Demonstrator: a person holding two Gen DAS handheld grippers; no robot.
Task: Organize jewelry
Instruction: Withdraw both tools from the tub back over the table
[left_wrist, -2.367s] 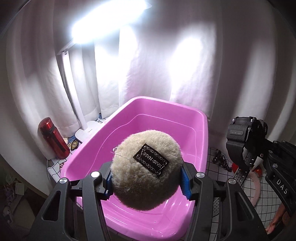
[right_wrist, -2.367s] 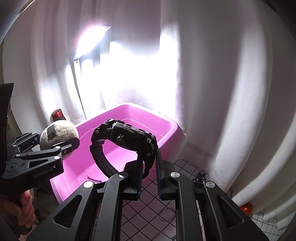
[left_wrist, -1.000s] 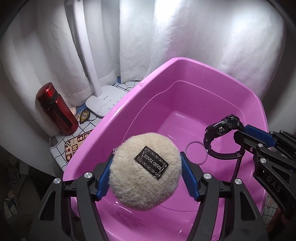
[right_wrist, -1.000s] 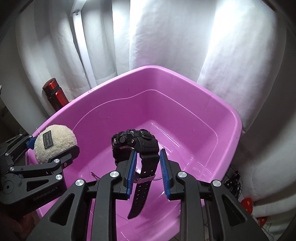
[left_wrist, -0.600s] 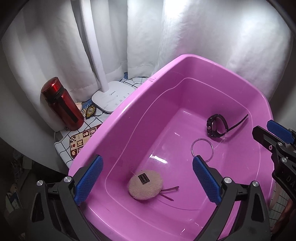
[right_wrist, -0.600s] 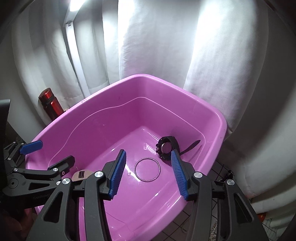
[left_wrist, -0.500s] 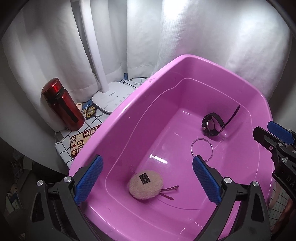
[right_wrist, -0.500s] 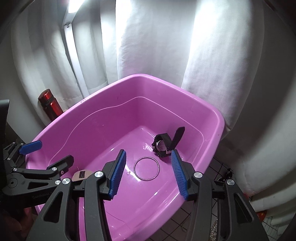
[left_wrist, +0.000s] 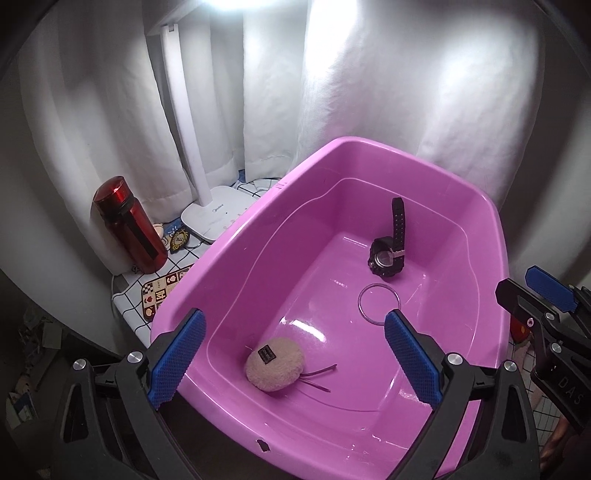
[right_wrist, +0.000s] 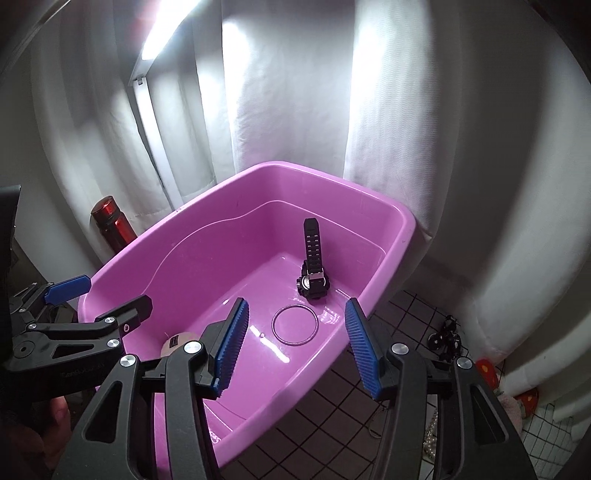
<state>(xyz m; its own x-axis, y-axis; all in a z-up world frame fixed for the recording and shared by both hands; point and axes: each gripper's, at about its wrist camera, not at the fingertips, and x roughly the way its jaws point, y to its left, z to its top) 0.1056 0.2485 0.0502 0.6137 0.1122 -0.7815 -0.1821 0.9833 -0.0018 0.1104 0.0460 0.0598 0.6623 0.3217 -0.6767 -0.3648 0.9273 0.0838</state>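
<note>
A pink plastic tub (left_wrist: 236, 236) (right_wrist: 391, 258) holds three things. A black wristwatch (left_wrist: 386, 256) (right_wrist: 313, 282) stands on its floor with one strap up against the far wall. A thin metal bangle (left_wrist: 379, 305) (right_wrist: 294, 325) lies flat in front of it. A beige fluffy puff with a dark label (left_wrist: 275, 363) lies near the front left corner; in the right wrist view (right_wrist: 177, 341) it is partly hidden. My left gripper (left_wrist: 293, 360) is open and empty above the tub's near side. My right gripper (right_wrist: 295, 349) is open and empty above the tub's right rim.
A red bottle (left_wrist: 127, 225) (right_wrist: 109, 221) and a white desk lamp (left_wrist: 214, 218) stand left of the tub on a checked cloth. More jewelry lies right of the tub: a dark piece (right_wrist: 443, 341) and pearl beads (right_wrist: 430, 439). White curtains close the back.
Both grippers let go: the puff and the watch dropped into the tub. Since half a second ago the watch has tipped so its strap stands upright, and both grippers have pulled back a little.
</note>
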